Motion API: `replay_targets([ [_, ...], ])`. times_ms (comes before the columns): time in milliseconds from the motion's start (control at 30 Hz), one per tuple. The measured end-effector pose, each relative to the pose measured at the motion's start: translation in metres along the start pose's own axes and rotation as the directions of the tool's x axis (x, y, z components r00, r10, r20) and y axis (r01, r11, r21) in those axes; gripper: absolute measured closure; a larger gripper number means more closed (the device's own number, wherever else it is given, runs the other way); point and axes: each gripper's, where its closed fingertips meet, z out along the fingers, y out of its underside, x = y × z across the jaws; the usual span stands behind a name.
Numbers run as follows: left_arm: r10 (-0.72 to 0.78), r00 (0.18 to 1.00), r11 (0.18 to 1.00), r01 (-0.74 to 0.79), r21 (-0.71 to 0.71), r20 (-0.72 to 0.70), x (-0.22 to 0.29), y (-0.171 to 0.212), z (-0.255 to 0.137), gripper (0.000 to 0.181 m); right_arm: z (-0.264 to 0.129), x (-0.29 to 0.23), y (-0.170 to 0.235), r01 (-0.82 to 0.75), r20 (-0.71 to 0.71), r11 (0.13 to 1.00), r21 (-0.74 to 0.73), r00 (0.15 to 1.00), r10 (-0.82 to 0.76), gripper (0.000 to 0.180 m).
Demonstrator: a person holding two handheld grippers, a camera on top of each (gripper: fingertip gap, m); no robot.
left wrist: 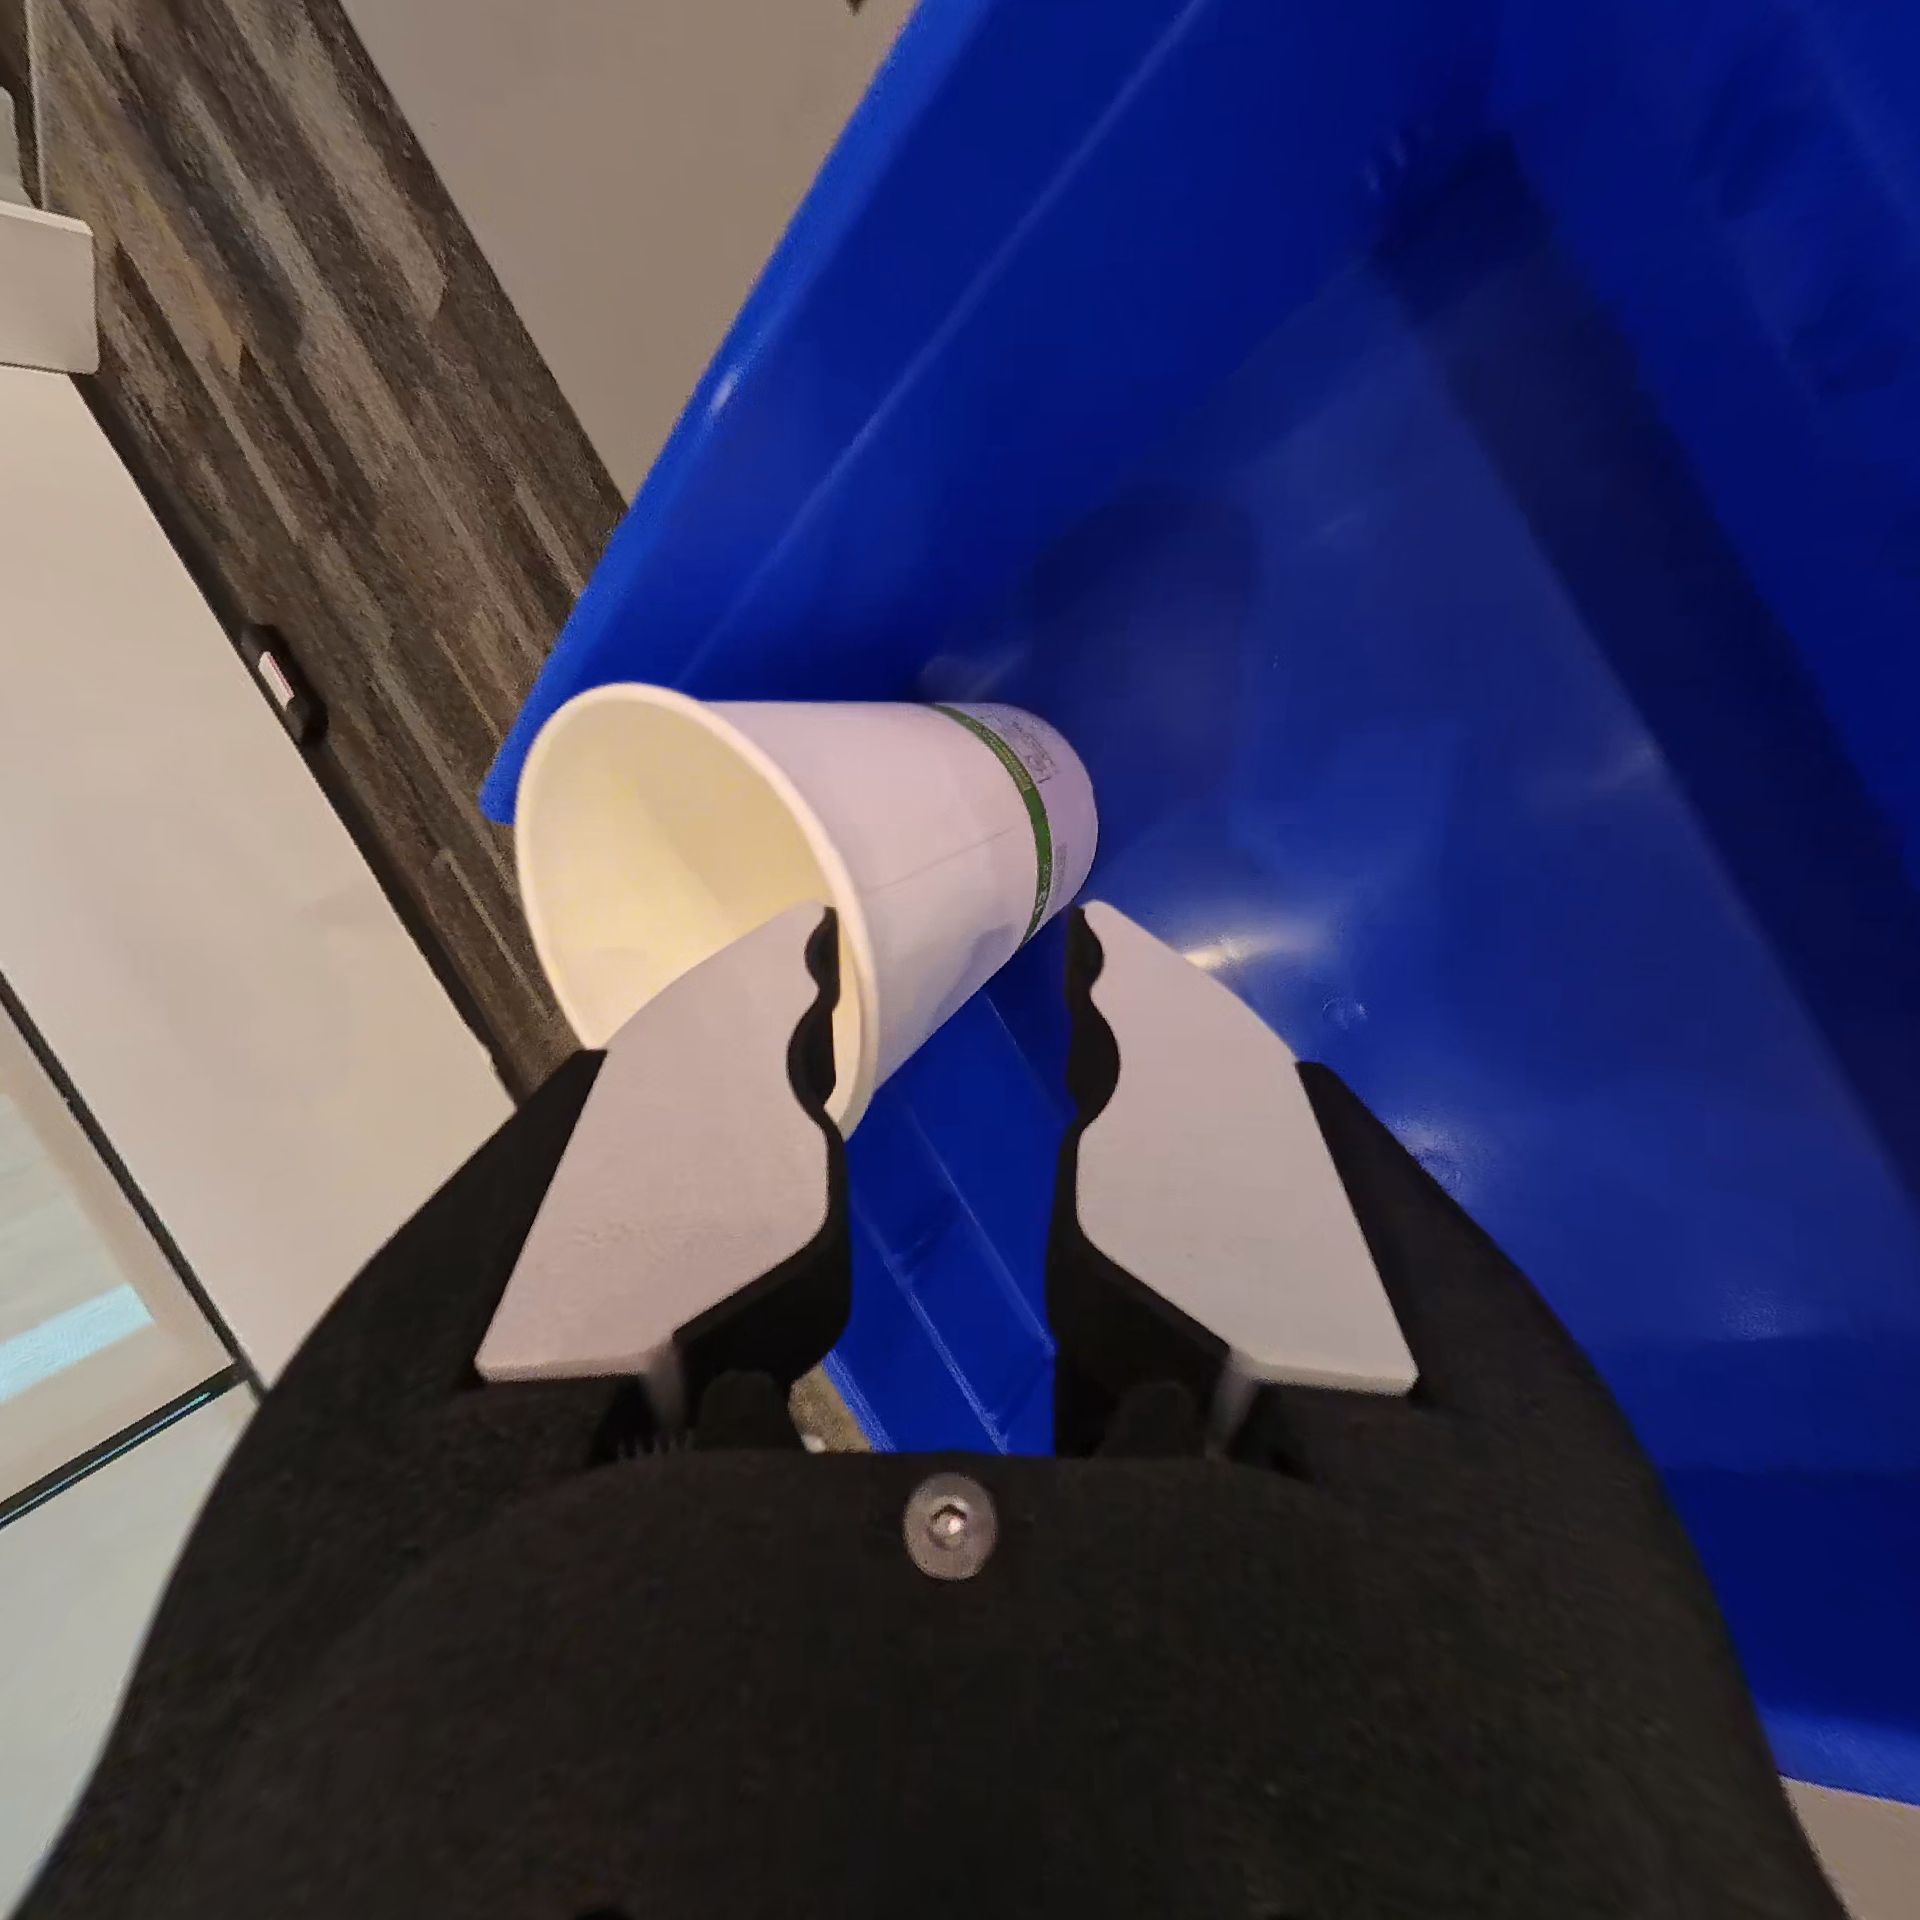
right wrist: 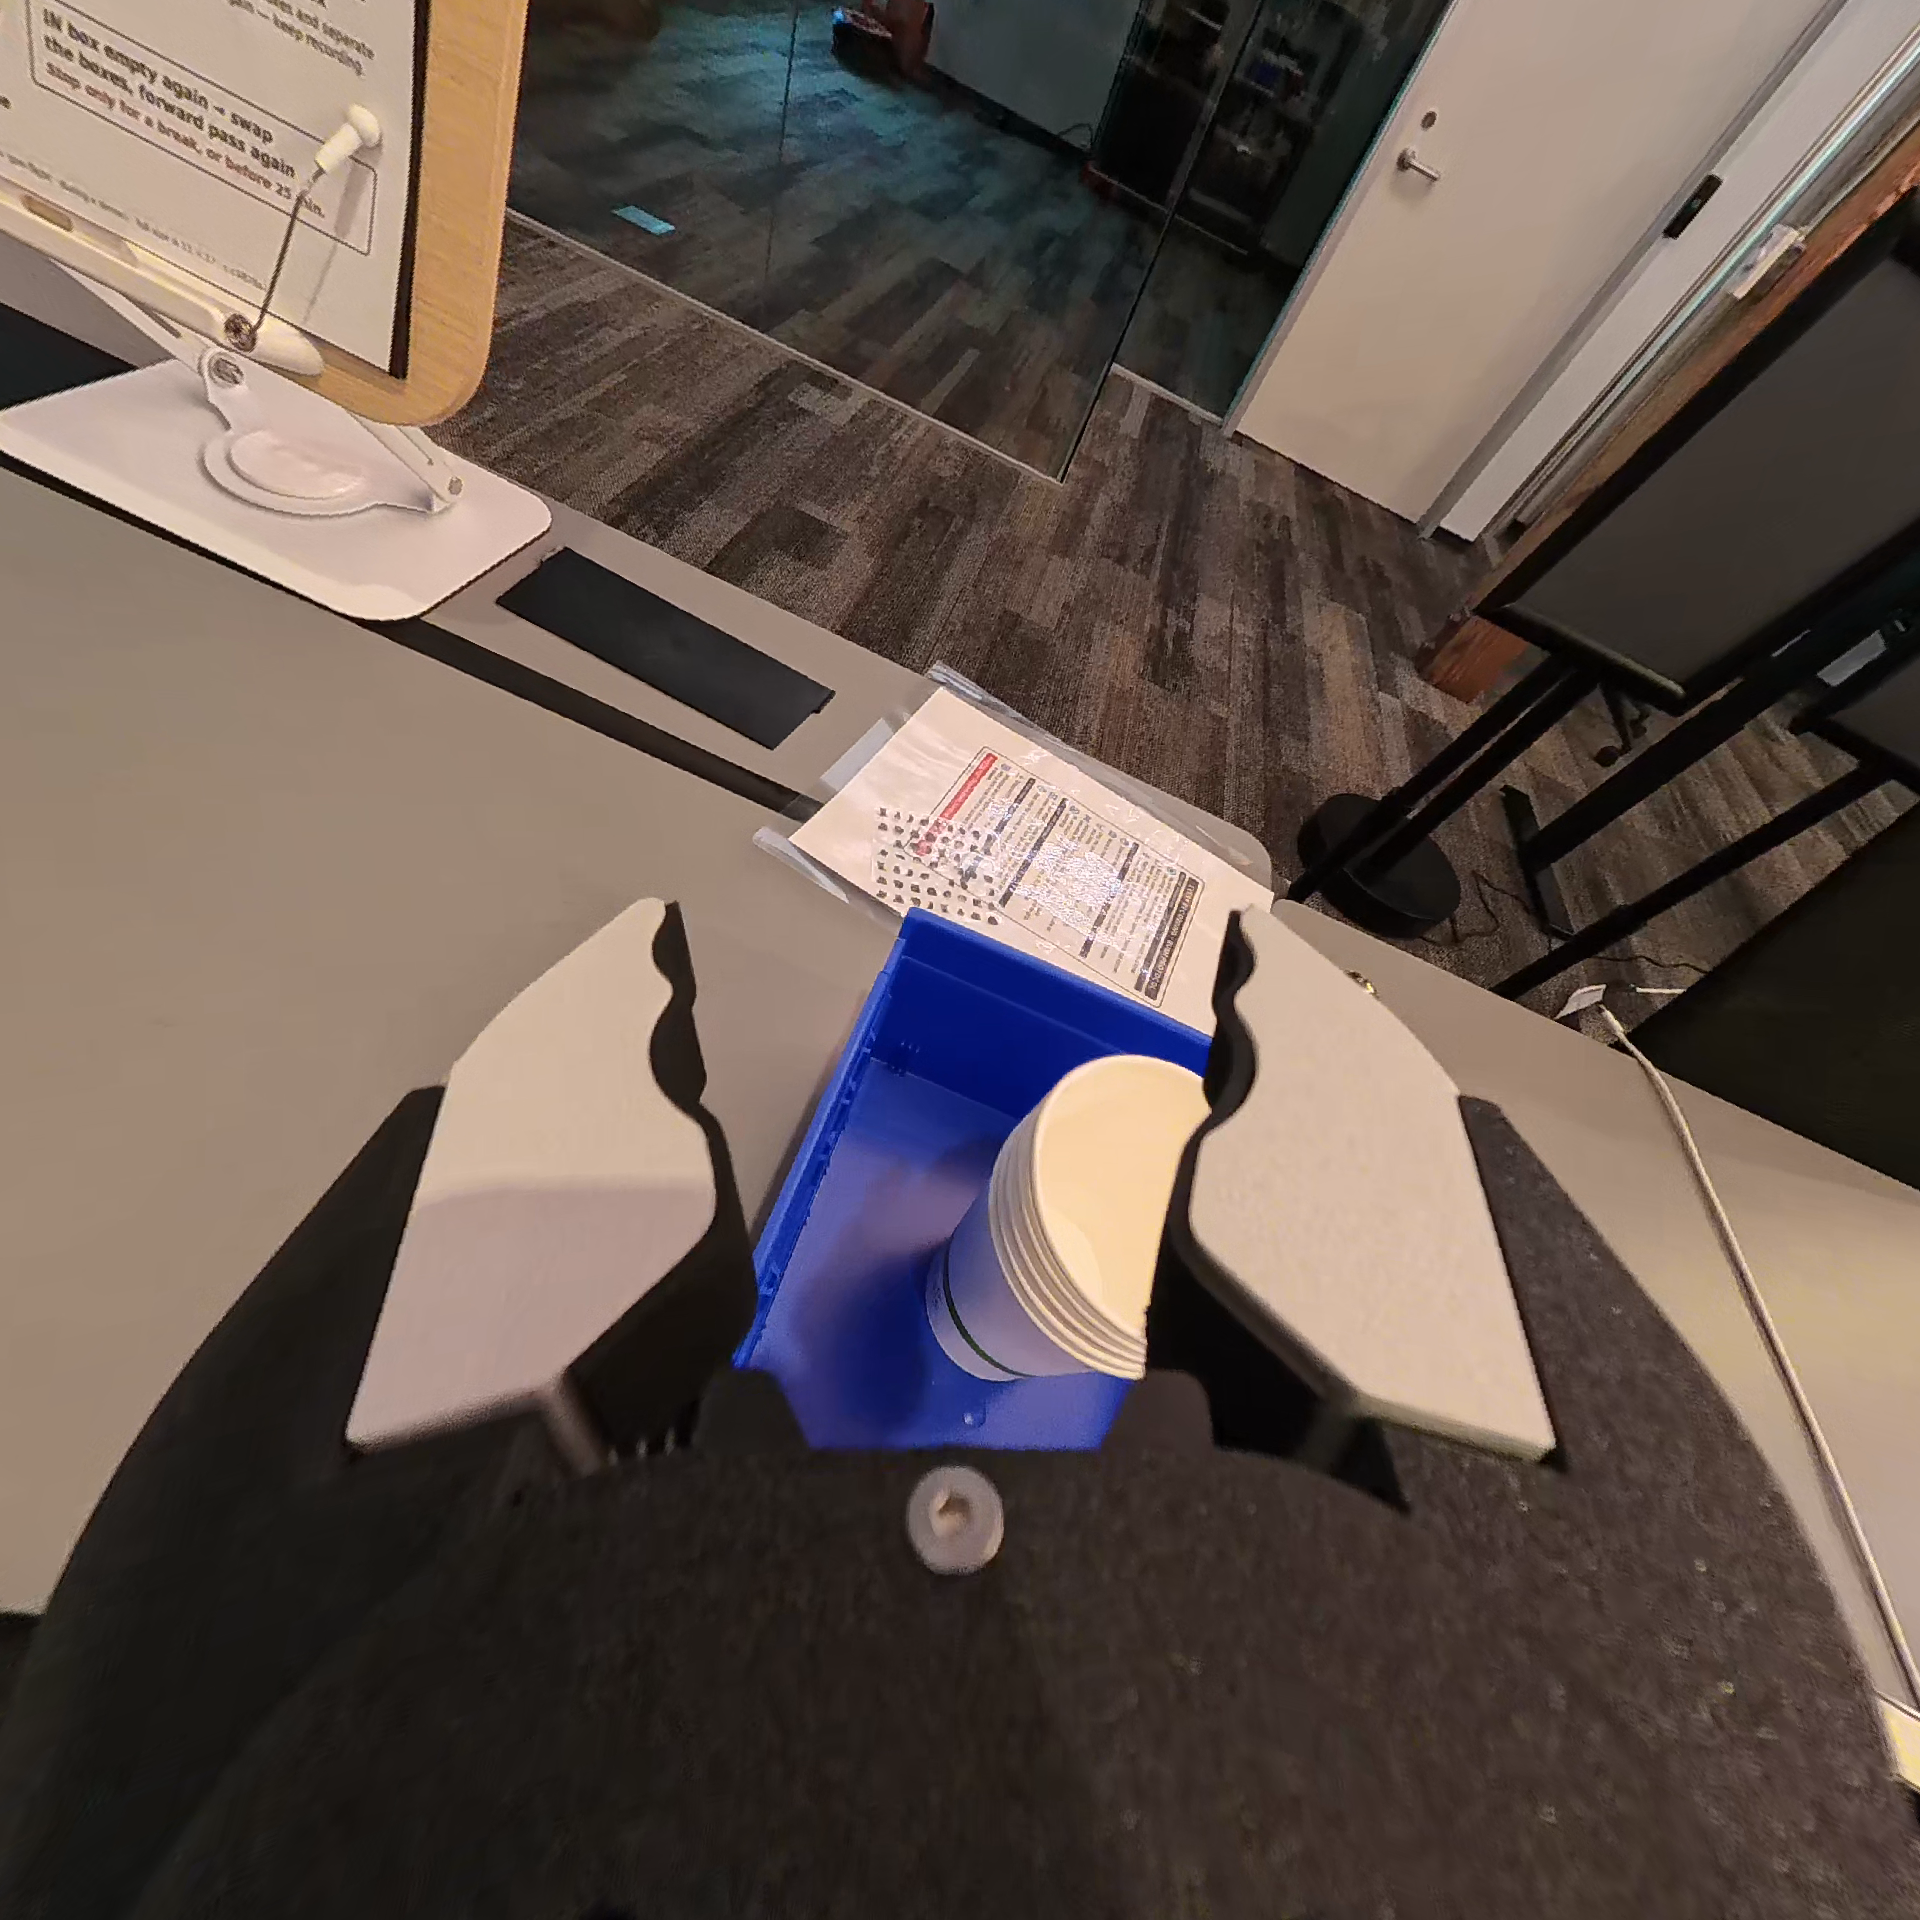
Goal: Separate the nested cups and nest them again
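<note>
1. The left gripper (left wrist: 948, 997) has its jaws part-way open; one finger (left wrist: 717, 1122) sits inside the mouth of a single white paper cup (left wrist: 831, 831) and the other outside its wall, with a gap showing. Whether the wall is actually pinched cannot be told.
2. That cup is tipped on its side at the rim of a blue plastic bin (left wrist: 1351, 520), base pointing into the bin.
3. The right gripper (right wrist: 951, 1049) has its jaws spread wide and holds nothing.
4. Below it, a stack of nested paper cups (right wrist: 1060, 1247) leans inside the blue bin (right wrist: 935, 997), rims facing up toward the gripper.
5. The bin stands on the grey bench (right wrist: 260, 831) near its far edge, just beside a laminated printed sheet (right wrist: 1039, 862); a tablet stand (right wrist: 312, 468) sits at the far left corner.
6. Judged step: separating, one cup apart from the stack.
7. Next move probably calls for the right jaws to descend and close on the top rim.
</note>
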Motion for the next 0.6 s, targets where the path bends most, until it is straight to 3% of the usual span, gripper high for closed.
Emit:
replay_targets([
  [333, 0.024, 0.999, 0.999, -0.025, -0.031, -0.041, 0.016, 0.007, 0.000, 0.181, 0.008, -0.005, 0.003, 0.021, 0.016, 0.999, -0.030, 1.000, -0.021, 0.086],
  [467, 0.032, 0.998, 0.999, -0.032, -0.007, -0.050, 0.023, 0.013, -0.014, 0.181, 0.007, -0.005, 0.002, 0.002, 0.029, 1.000, -0.013, 1.000, -0.002, 0.086],
  [600, 0.032, 0.999, 0.997, -0.030, 0.076, -0.026, 0.018, 0.011, -0.052, 0.181, 0.005, -0.009, -0.006, -0.005, 0.050, 1.000, 0.029, 0.999, 0.004, 0.086],
])
